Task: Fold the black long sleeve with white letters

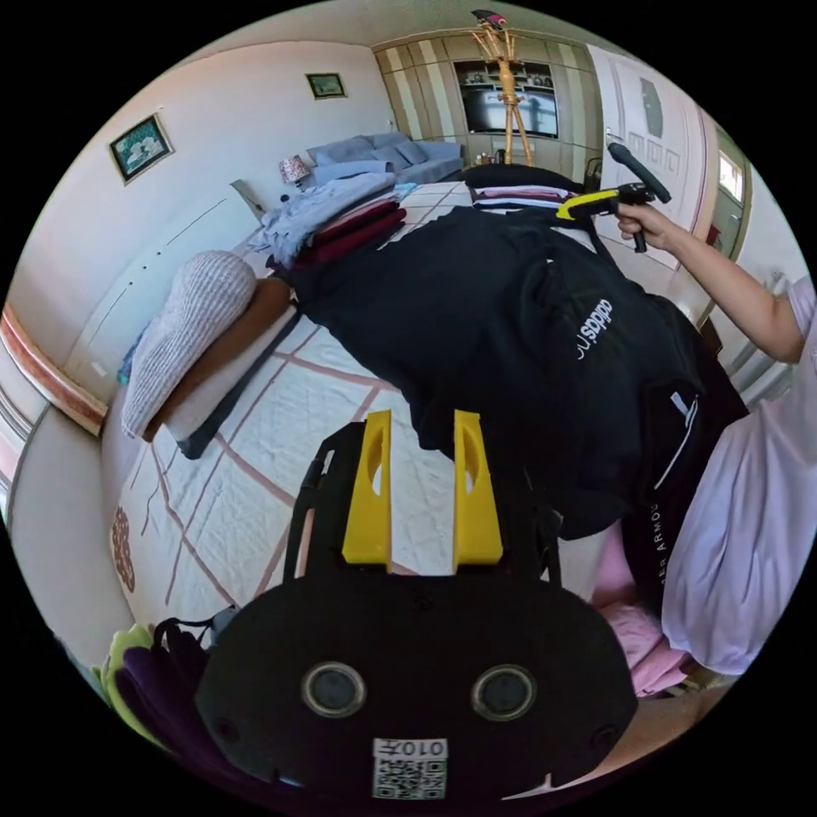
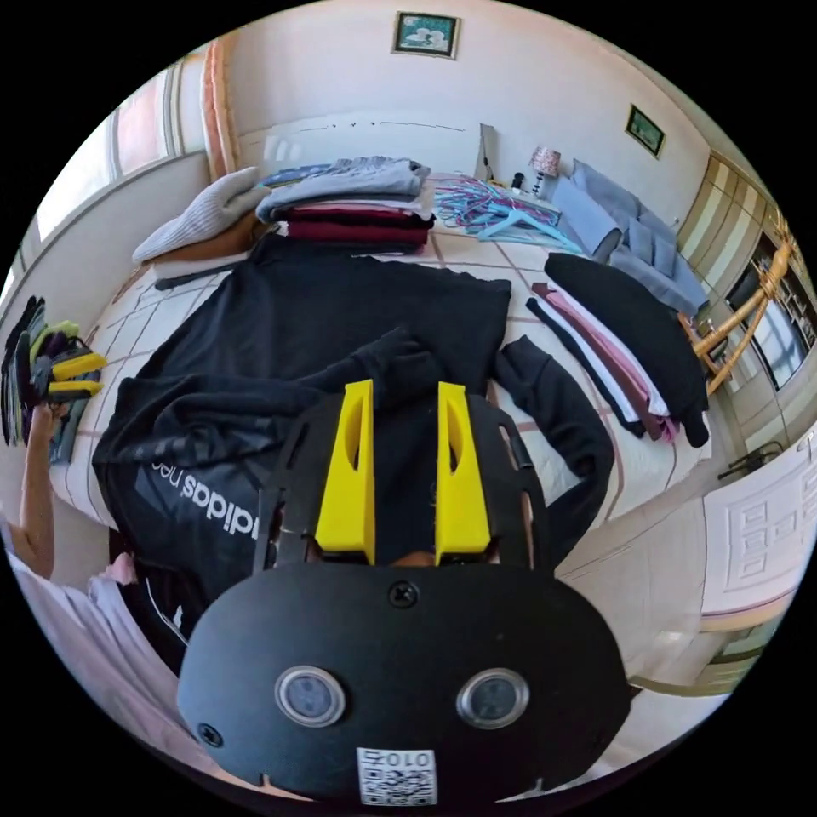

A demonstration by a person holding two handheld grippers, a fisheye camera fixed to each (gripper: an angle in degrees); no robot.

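The black long sleeve (image 2: 340, 340) lies spread across the bed (image 1: 281, 442), its white letters (image 2: 204, 498) near the edge closest to the person, and one sleeve (image 2: 374, 362) is already laid over the chest. The other sleeve (image 2: 562, 425) curls on the bedspread toward the stack of folded clothes (image 2: 621, 349), so the fold looks to be at its sleeve stage.

The left tool (image 1: 421, 494) hangs above bare bedspread just beside the garment, jaws apart and empty. The right tool (image 2: 404, 464) hovers over the middle of the shirt, also parted with nothing between the jaws.

Next, one tool probably needs to drop to the loose cuff, pinch it, and carry it across the body.

The hem falls over the bed's edge against the person's clothing, so its lie is hard to judge. Each tool's housing hides the fabric directly beneath it.
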